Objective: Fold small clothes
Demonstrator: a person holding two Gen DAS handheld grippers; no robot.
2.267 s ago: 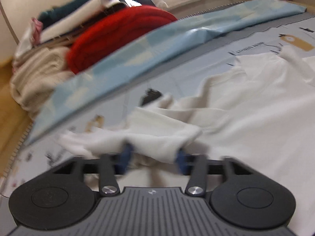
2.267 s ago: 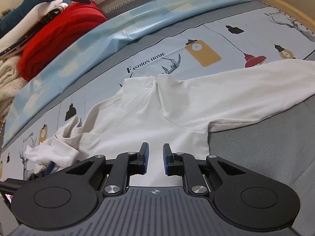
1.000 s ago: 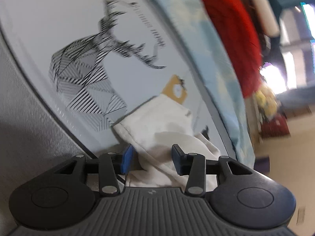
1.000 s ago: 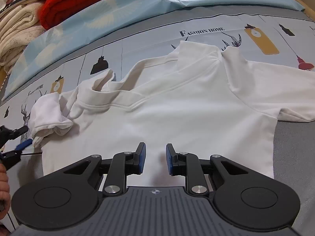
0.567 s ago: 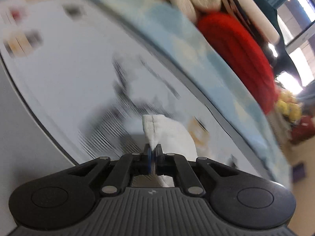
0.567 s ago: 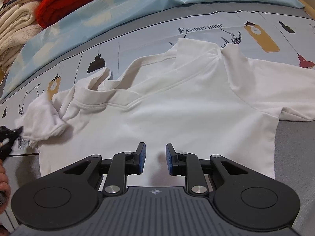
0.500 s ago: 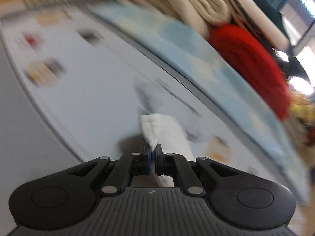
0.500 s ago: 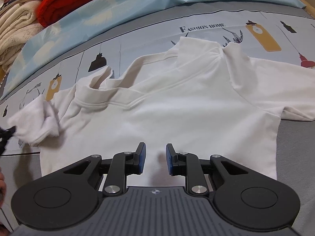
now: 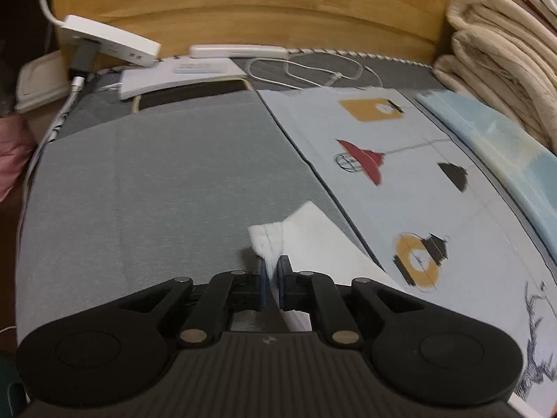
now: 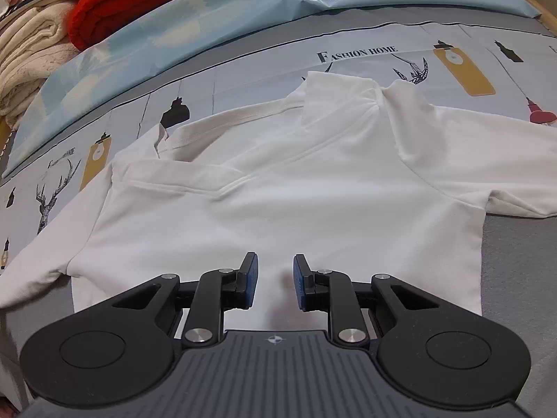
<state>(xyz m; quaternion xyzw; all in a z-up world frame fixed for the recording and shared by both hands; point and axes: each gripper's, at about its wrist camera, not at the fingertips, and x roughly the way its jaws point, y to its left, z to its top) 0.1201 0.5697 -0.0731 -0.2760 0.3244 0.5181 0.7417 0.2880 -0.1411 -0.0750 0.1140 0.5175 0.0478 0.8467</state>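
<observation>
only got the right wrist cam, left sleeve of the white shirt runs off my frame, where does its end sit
observer: the white sleeve cuff is between the pads of the left gripper, whose jaws are opening.
operator: whats under it
observer: it is over the plain grey sheet, next to the edge of the pale blue printed cover.
operator: anything ahead of that gripper
observer: yes, a white power strip and a coiled white cable, both by the wooden headboard.
</observation>
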